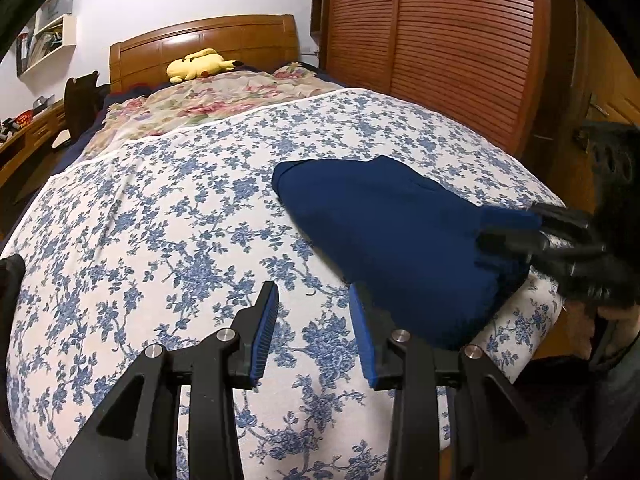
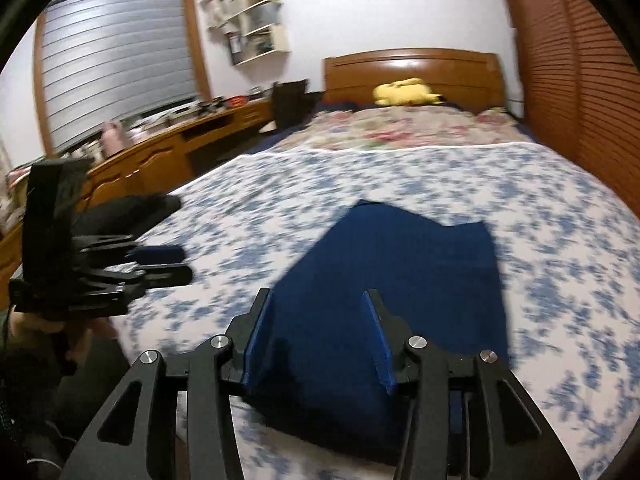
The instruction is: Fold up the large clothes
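A dark blue garment lies on the blue-flowered bedspread near the foot of the bed, towards the side of the slatted wooden wardrobe; it looks already doubled over into a compact, thick shape, with one edge hanging close to the bed's corner; which kind of garment it is cannot be told. The right gripper is low over the near end of the cloth with its jaws parted to a middling width; the fabric shows between the blue pads in its own view, but the pads do not press on it, so nothing is held; the left wrist view shows that same gripper as a blurred dark shape at the garment's near edge. The left gripper hangs over bare bedspread just beside the garment, its jaws partly apart and empty; its right-hand pad sits close to the cloth's edge without gripping it. Judging by this, the fold seems to be between grasps, the right tool free of the cloth and a fresh hold not yet taken; the task looks well along, though whether another fold remains is uncertain. The next move probably calls for each gripper to pinch a near corner or edge, catching all layers together; the thick stack could slip or drag unevenly if only the top layer is caught.
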{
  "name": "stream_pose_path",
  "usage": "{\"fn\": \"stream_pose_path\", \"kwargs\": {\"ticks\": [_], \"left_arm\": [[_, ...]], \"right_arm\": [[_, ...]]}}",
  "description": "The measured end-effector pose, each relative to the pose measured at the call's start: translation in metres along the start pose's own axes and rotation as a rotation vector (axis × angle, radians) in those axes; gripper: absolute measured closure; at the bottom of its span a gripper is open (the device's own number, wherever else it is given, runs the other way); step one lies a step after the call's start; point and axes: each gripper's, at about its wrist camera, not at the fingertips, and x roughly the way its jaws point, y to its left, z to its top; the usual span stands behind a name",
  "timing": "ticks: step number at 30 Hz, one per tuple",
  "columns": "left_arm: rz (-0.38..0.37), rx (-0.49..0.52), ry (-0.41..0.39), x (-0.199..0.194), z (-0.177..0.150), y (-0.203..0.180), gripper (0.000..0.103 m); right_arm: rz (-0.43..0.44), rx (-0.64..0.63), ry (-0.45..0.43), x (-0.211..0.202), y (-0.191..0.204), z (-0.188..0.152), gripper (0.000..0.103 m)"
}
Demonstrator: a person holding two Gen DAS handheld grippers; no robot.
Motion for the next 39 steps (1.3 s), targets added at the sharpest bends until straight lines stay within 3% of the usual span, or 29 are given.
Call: {"fn": "stream_pose_path", "kwargs": {"ticks": [7,15,21,23,29,33,36,39], "left_arm": [[-0.002,-0.012,-0.001,0.002,-0.003,0.011,0.066],[-0.029,-0.009,0.000,0.023,0.002,0.014,0.066],[-0.045,0.037,0.018,0.056,0.019,0.009,0.066],[-0.046,0.050,0.023,0.071,0.028,0.007,0.066],[-0.066,0.065,0.060,0.116,0.051,0.002,0.066],[-0.065,0.076,0.089,0.145,0.060,0.000,0.066],[-0.042,0.085,0.108,0.164,0.064,-0.001,0.065],[0.006,0.090,0.121,0.179,0.066,0.002,0.046]], "right_arm": [[0.015,0.023,0.209,0.048,-0.001,-0.038,0.057],[0.020,0.062,0.160,0.041,-0.013,-0.031,0.056],[-0.113,0.082,0.077,0.001,-0.041,-0.026,0.054],[-0.206,0.093,0.076,-0.008,-0.056,-0.031,0.054],[-0.321,0.142,0.087,-0.017,-0.080,-0.044,0.054],[-0.314,0.162,0.111,-0.011,-0.083,-0.051,0.043],[-0.301,0.180,0.118,-0.009,-0.085,-0.048,0.041],[-0.290,0.179,0.139,-0.006,-0.084,-0.048,0.040]]}}
